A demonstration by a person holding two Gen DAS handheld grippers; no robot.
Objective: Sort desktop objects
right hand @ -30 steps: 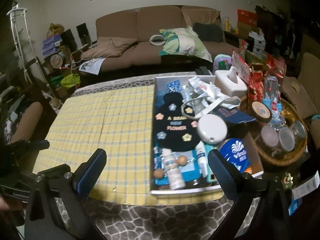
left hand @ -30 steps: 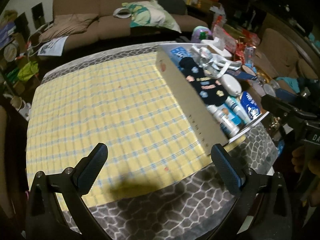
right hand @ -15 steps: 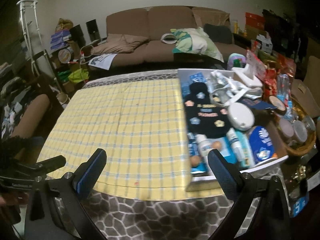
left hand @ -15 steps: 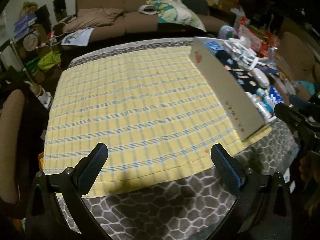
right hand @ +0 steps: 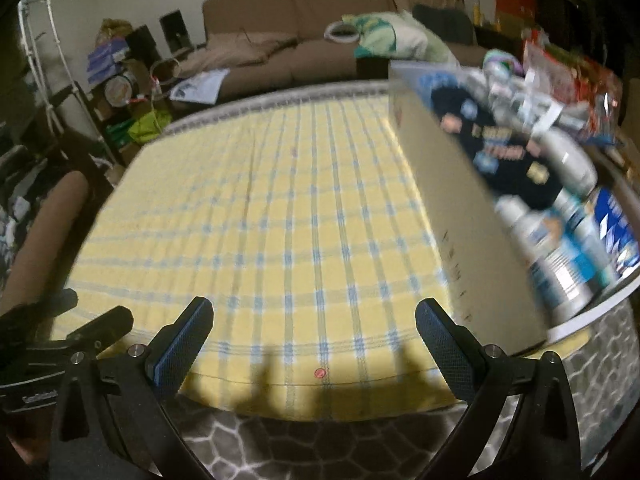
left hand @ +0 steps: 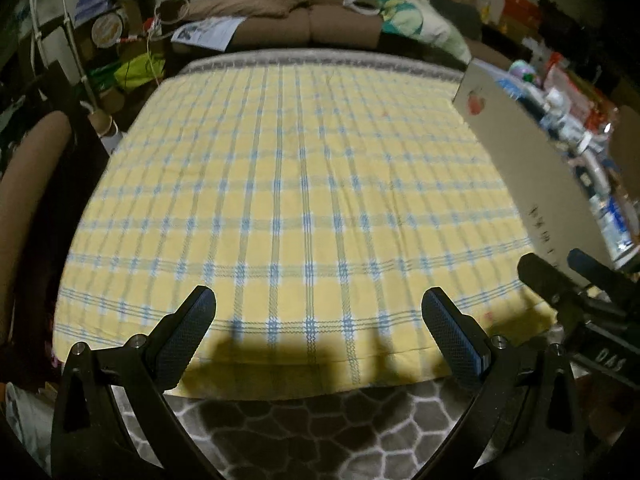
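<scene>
Left gripper [left hand: 318, 320] and right gripper [right hand: 314, 330] both hover spread and empty over the near edge of the yellow checked cloth [left hand: 296, 184]. To the right, the cardboard box [right hand: 448, 184] stands on the cloth's edge, holding bottles [right hand: 536, 232] and a black cloth [right hand: 504, 160]; beyond is a brown sofa [right hand: 280, 40].

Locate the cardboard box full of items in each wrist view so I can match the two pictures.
Left wrist: cardboard box at the right edge, its plain side facing the camera.
Right wrist: cardboard box right of centre, contents visible.
Shared landmark: the brown sofa behind the table.
</scene>
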